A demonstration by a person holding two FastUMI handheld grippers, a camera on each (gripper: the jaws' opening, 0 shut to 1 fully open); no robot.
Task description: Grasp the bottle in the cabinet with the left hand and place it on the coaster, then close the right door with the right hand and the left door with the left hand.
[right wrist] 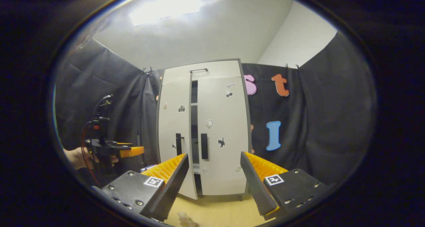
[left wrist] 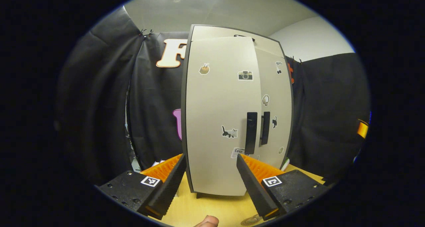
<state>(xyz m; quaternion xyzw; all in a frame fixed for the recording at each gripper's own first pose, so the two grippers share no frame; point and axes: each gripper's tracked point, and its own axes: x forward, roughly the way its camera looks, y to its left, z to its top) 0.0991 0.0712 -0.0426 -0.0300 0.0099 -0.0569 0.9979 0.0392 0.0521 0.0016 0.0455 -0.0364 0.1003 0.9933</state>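
Observation:
The pale cabinet (left wrist: 199, 32) stands on the wooden table straight ahead. Its right door (right wrist: 222, 127) lies flat and shut. Its left door (right wrist: 174, 127) stands slightly ajar, with a dark gap beside it. In the left gripper view the left door (left wrist: 219, 120) is close in front, its dark handle (left wrist: 251, 132) just above my left gripper (left wrist: 210, 157), which is open and holds nothing. My right gripper (right wrist: 214, 154) is open too, farther back and facing the doors. A small clear thing (right wrist: 186, 219) sits at the bottom edge; it may be the bottle's top. A round greyish disc (left wrist: 250, 220) lies by the left gripper's right finger.
The wooden table (left wrist: 212, 207) runs up to the cabinet's foot. Black cloth walls close in behind and on both sides. In the right gripper view a hand (right wrist: 74, 157) holds the left gripper (right wrist: 132, 151) at the far left. A fingertip (left wrist: 207, 221) pokes in at the bottom.

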